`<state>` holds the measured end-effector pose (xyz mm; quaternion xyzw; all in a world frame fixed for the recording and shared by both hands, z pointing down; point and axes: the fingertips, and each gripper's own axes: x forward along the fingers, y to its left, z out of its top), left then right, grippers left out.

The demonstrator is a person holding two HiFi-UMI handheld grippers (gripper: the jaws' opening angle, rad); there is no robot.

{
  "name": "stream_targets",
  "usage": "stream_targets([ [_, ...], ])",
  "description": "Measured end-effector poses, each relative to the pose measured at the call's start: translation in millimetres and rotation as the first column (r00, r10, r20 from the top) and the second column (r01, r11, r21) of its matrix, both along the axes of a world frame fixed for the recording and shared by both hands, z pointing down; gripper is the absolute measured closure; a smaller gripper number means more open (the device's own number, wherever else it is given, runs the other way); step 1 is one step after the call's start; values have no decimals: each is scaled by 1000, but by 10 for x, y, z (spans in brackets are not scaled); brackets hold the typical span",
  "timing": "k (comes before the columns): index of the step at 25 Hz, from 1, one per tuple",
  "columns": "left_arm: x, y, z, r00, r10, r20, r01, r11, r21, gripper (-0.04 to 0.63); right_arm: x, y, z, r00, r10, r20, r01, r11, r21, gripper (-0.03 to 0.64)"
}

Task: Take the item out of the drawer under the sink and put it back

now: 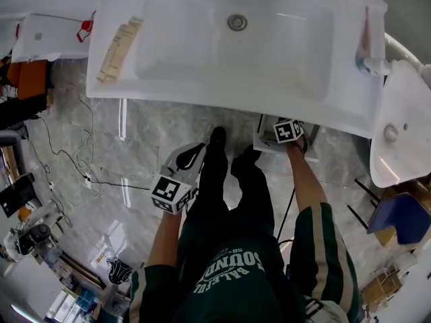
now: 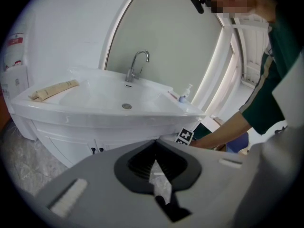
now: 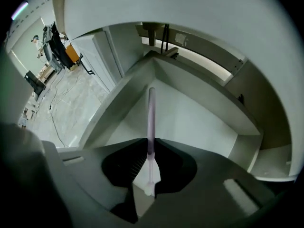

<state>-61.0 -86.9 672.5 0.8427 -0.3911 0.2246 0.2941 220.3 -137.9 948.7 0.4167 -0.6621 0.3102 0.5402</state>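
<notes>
my right gripper (image 3: 151,147) clamps a thin pink stick (image 3: 151,113) inside the open drawer (image 3: 190,122); my left gripper (image 2: 157,167) sits fully closed.

Left tongs (image 2: 155,148) closed; right tongs (image 3: 151,148) clamped on thin rod (image 3: 151,113).

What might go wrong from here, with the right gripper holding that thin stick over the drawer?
The right gripper pinches the thin purple stick near one end only, so it may swivel or slip out. Its free end points toward the drawer corner and could jam against a wall when lowered. The sink overhangs the drawer, so the head view barely shows it.
</notes>
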Motion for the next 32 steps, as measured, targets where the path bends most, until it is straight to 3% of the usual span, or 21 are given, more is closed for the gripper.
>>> stream_targets([
  [11,-110,-23,13,1000,3,-1,-3,1000,-3,546,-118,160,223,1000,-19,9,19,999,-33,563],
  [20,-27,-77,-295,998,49,-39,-47,998,44,546,-246,208,-416,997,-74,-3,74,995,65,565],
  [26,58,-169,-596,992,101,-80,-93,991,101,546,-271,337,-973,998,33,62,-40,992,116,565],
  [32,55,-194,-910,982,154,-104,-138,979,153,546,-388,544,-1618,982,131,138,-156,970,186,590],
])
